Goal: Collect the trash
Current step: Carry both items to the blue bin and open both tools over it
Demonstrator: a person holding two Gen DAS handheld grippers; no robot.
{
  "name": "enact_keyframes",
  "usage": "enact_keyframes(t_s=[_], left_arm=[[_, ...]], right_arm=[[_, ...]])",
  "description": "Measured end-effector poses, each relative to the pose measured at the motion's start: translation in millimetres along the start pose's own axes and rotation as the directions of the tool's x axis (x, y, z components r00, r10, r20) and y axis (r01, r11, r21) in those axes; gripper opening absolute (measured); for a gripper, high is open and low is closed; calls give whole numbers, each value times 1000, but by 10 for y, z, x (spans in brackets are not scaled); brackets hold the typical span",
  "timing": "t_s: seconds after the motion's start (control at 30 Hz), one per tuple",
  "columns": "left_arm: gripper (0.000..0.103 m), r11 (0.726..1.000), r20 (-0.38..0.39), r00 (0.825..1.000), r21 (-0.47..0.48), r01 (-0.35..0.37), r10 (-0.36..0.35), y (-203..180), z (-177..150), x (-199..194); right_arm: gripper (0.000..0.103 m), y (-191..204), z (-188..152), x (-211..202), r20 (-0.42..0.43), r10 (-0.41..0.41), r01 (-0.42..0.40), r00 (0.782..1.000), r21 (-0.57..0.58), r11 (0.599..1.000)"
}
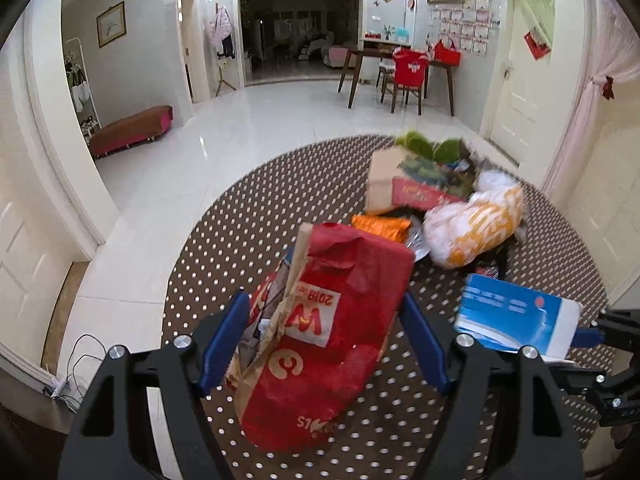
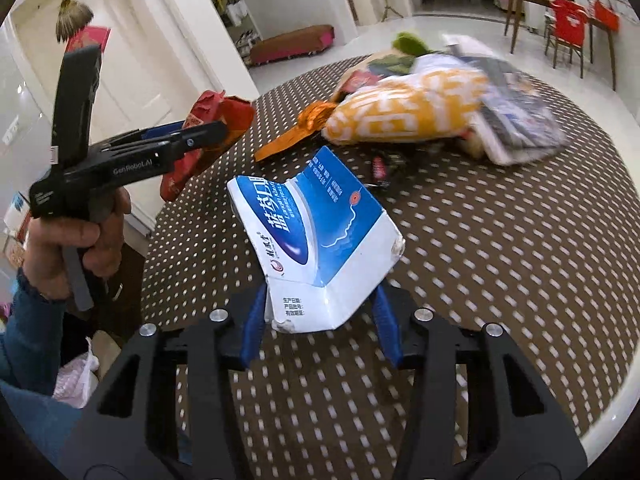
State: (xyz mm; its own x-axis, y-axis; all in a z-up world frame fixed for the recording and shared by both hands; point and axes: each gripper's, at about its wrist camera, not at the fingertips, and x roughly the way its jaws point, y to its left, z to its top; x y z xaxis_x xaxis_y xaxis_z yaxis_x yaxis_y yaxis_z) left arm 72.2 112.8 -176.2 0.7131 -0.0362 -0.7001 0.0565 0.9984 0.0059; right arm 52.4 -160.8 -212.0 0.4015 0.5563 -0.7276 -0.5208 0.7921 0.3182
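My left gripper [image 1: 324, 344] is shut on a crumpled red paper bag [image 1: 328, 332] and holds it above the round dotted brown table [image 1: 248, 216]. It also shows in the right wrist view [image 2: 216, 136], with the red bag [image 2: 208, 136] in it. My right gripper [image 2: 320, 316] is shut on a flattened blue-and-white box [image 2: 320, 232], which also shows in the left wrist view [image 1: 516, 320]. A pile of trash lies at the far side: a yellow-and-white plastic bag [image 1: 476, 224] [image 2: 404, 116], an orange wrapper [image 1: 380, 228] [image 2: 300, 132] and a torn carton [image 1: 404, 184].
White tiled floor [image 1: 240, 128] surrounds the table. A wooden table with red-covered chairs [image 1: 404, 72] stands at the back. A brown bench [image 1: 132, 128] is by the left wall. A door [image 1: 520, 80] is at the right. Cables [image 1: 76, 376] lie on the floor at the left.
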Motion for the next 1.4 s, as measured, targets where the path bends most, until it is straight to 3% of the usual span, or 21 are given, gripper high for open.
enact_keyframes(t_s=[0.07,0.17,0.57,0.63,0.67,0.7,0.8,0.9,0.97,1.23,1.4], left_arm=[[49,1000,15,1000,-18,25,-25,-44,78,-80],[49,997,43,996,-16,74,-73,-188,189,-130],[46,992,-1,993,59,116,-116,-637,289,14],[53,992,-20,996,86,89,-88,-679,261,73],[61,993,-36,997,98,72,-69,-698,238,134],[79,993,-41,998,102,57,-53,-694,214,182],[80,992,-98,993,100,73,-63,-698,97,393],[66,990,-130,990,119,75,-60,-757,3,510],[64,988,-111,993,141,64,-48,-808,9,462],[63,984,-21,992,122,130,-128,-929,243,52],[63,965,51,973,142,218,-227,-1216,476,-253]], right_arm=[[46,-92,-26,-196,36,2,-3,999,30,1000],[46,-236,-4,-414,97,-12,5,995,73,997],[46,-911,-69,-887,201,-106,59,974,228,972],[46,-974,-87,-918,203,-116,65,972,242,968],[46,-924,-150,-987,203,-118,66,972,244,967],[46,-875,-220,-1076,203,-118,66,972,246,967],[46,-886,-260,-1092,189,-112,62,976,250,966],[46,-856,-262,-1048,184,-109,61,977,250,966],[46,-852,-274,-1045,187,-111,62,976,251,966],[46,-939,-202,-1210,234,-147,81,961,270,960],[47,-1270,-234,-1517,291,-248,138,924,352,926]])
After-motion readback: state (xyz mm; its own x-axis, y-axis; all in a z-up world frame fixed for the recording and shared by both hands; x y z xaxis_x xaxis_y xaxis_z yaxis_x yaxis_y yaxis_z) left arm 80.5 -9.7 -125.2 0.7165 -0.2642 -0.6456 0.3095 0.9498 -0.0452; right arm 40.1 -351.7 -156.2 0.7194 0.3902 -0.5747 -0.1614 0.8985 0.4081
